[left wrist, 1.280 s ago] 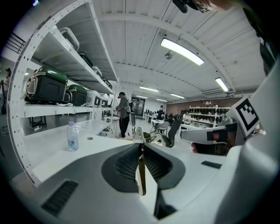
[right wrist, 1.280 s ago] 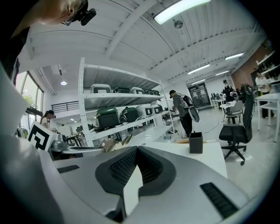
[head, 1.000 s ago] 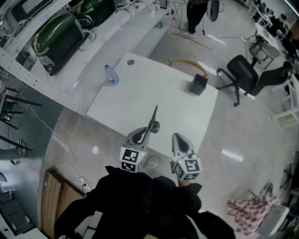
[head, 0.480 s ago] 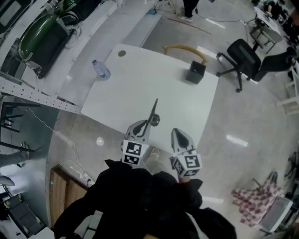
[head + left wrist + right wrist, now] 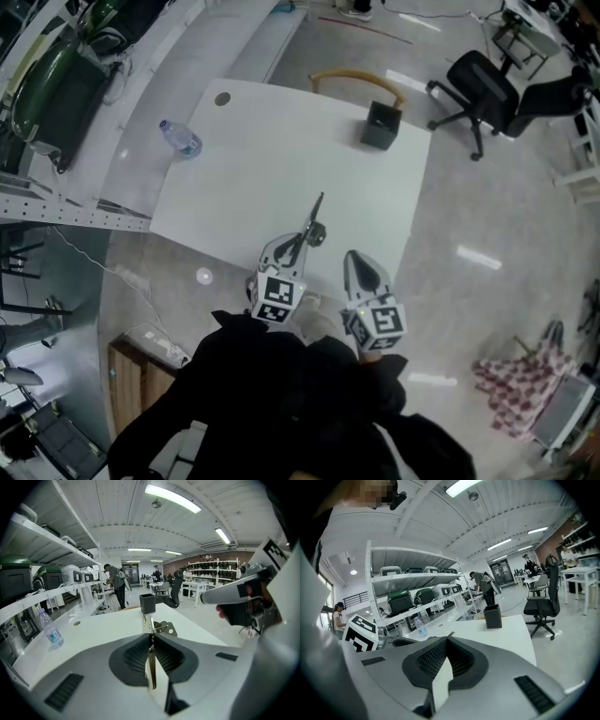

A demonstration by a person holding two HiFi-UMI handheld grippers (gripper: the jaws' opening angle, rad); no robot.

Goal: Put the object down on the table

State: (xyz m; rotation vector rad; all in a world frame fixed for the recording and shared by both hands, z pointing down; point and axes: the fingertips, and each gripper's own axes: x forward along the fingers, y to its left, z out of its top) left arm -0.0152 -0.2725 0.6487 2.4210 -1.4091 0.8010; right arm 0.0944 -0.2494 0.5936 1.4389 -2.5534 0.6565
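White counter (image 5: 262,159) fills mid-frame. Black office chair (image 5: 487,89) stands on the floor off its far right corner. Black square container (image 5: 380,127) sits near the far edge and a water bottle (image 5: 178,139) at the left edge (well apart). Left tongs (image 5: 298,246) are clamped on a thin metal tool (image 5: 314,220), which juts forward over the counter's near edge; contact with the surface cannot be told. Right tongs (image 5: 356,258) are closed and empty, just beside the left.
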